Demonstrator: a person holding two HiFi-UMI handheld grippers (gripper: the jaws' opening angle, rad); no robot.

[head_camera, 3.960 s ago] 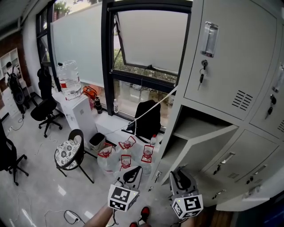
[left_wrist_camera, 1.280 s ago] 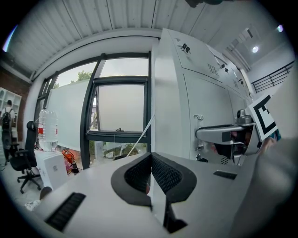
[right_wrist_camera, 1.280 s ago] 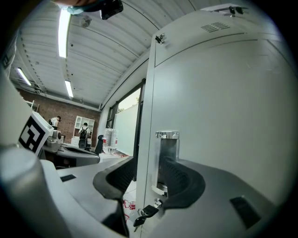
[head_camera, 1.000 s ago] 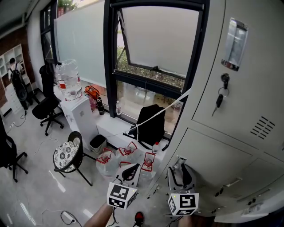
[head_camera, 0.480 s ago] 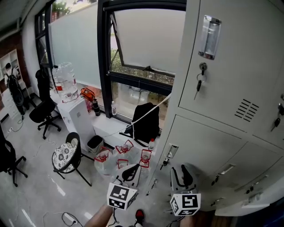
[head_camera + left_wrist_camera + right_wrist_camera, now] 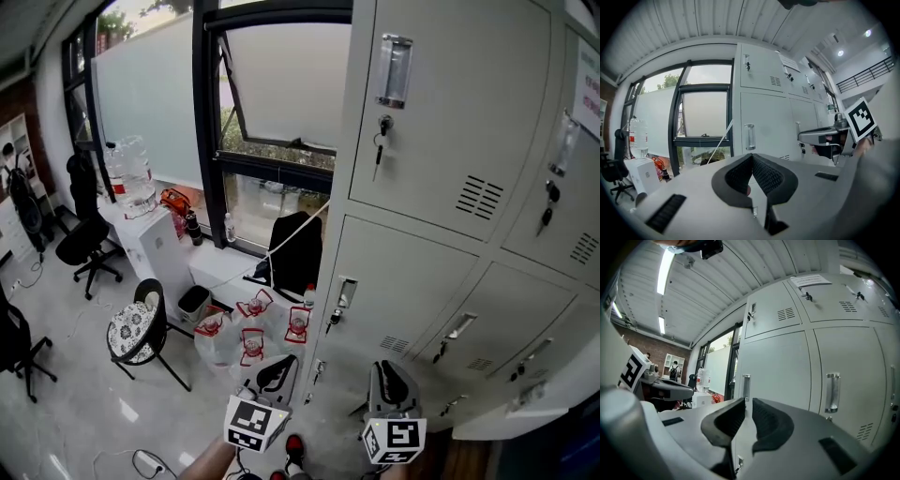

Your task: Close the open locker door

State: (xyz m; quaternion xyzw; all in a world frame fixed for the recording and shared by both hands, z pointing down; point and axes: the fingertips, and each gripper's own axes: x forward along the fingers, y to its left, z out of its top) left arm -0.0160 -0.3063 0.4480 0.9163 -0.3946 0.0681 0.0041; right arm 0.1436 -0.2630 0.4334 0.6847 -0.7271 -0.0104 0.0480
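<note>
The grey locker door [image 6: 412, 291] in the middle row lies flush with its neighbours, its handle [image 6: 344, 292] at the left edge. Both grippers hang low in the head view, short of the lockers and touching nothing. My left gripper [image 6: 278, 366] is shut and empty; in the left gripper view its pads [image 6: 740, 176] meet at the tips, facing the door [image 6: 764, 136]. My right gripper [image 6: 387, 367] has just been closing. In the right gripper view only a narrow gap [image 6: 748, 401] is left, with nothing in it, and the door [image 6: 773, 371] stands ahead.
Left of the lockers is a black-framed window [image 6: 208, 141] with a white cord [image 6: 281, 239] running to it. Below it are a black backpack [image 6: 295, 253], several water jugs [image 6: 248, 342], a small bin [image 6: 194, 300], a round stool [image 6: 136, 328] and an office chair [image 6: 84, 239].
Four seconds ago the door stood open over a shelf; it now lies flush. In the last second the view has drawn back from the lockers and more doors show on the right.
</note>
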